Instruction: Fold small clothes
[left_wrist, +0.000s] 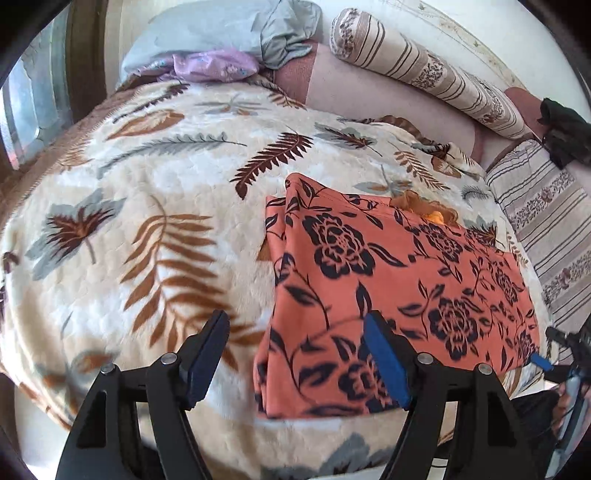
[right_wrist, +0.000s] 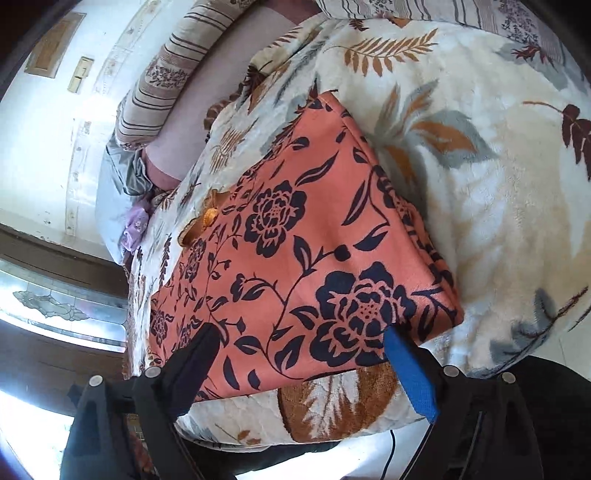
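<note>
**Orange floral garment lying folded on bed, both claws released**

Going left to right in the left wrist view: left gripper (left_wrist: 295, 358) sits at 6 o'clock, jaws apart, nothing pinched. Its dark pad hangs over the leaf-print blanket (left_wrist: 147, 192); its blue pad is over the garment's near-left corner. Whether it touches the cloth, cannot tell. The orange floral garment (left_wrist: 391, 273) lies at 4 o'clock, flat, a rough rectangle with stacked layer edges down its left side. At its far edge, about 2 o'clock, an amber ruffle trim (left_wrist: 428, 210) pokes out. Striped bolster (left_wrist: 424, 66) at 1 o'clock and grey bedding heap (left_wrist: 229, 33) at 12 o'clock, both well apart from the garment.

Right wrist view: right gripper (right_wrist: 299, 354) at 6 o'clock, jaws spread wide, released, both pads above the garment's (right_wrist: 295, 229) near edge with nothing gripped. The garment fills the centre, one corner towards 12 o'clock.

Handling, as judgement: thin woven cloth, light, limp, no stiffness, likely a bit slick against the plush blanket, so layers may slide apart when lifted. Not fragile. Best hold looks like the two near corners, pinching all layers together at the folded edge; keep off the ruffle trim, which could drag out.

Writing: no brand, label or readable text visible in either view.
</note>
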